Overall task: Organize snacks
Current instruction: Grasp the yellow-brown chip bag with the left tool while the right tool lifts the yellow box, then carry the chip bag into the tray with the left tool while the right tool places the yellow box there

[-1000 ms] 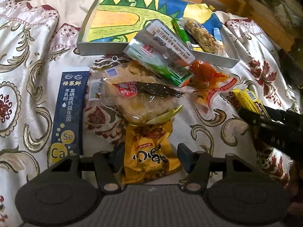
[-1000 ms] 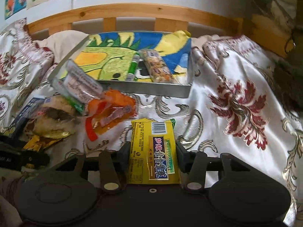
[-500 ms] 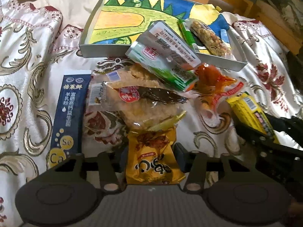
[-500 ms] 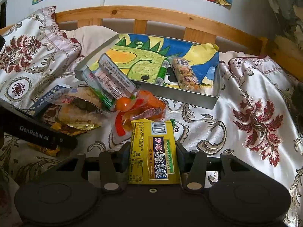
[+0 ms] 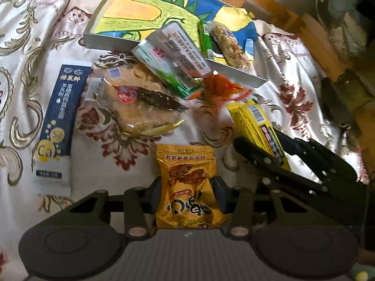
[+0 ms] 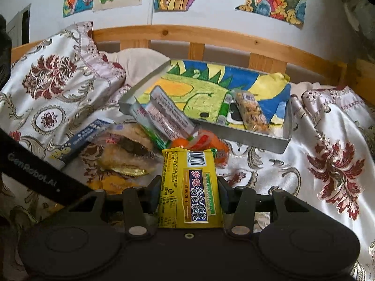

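Observation:
My left gripper (image 5: 187, 192) is shut on an orange snack pouch (image 5: 187, 182) and holds it above the bedspread. My right gripper (image 6: 188, 192) is shut on a yellow cracker pack (image 6: 189, 187), which also shows in the left wrist view (image 5: 257, 128). A grey tray (image 6: 255, 138) lined with a dinosaur drawing lies at the back and holds a granola bar (image 6: 252, 112) and a green stick (image 6: 223, 112). A green-and-white pack (image 5: 171, 58) leans on the tray's front rim. A bread bag (image 5: 138, 103), an orange-red packet (image 5: 222, 86) and a blue sachet (image 5: 58, 114) lie in front.
A patterned pillow (image 6: 54, 86) sits at the left. A wooden headboard (image 6: 211, 39) runs behind the tray, with drawings on the wall above. The left gripper's black arm (image 6: 35, 175) crosses the lower left of the right wrist view.
Both grippers have lifted with their packs. The orange pouch has come clear of the bread bag. The right gripper with the yellow pack has moved closer to the left gripper.

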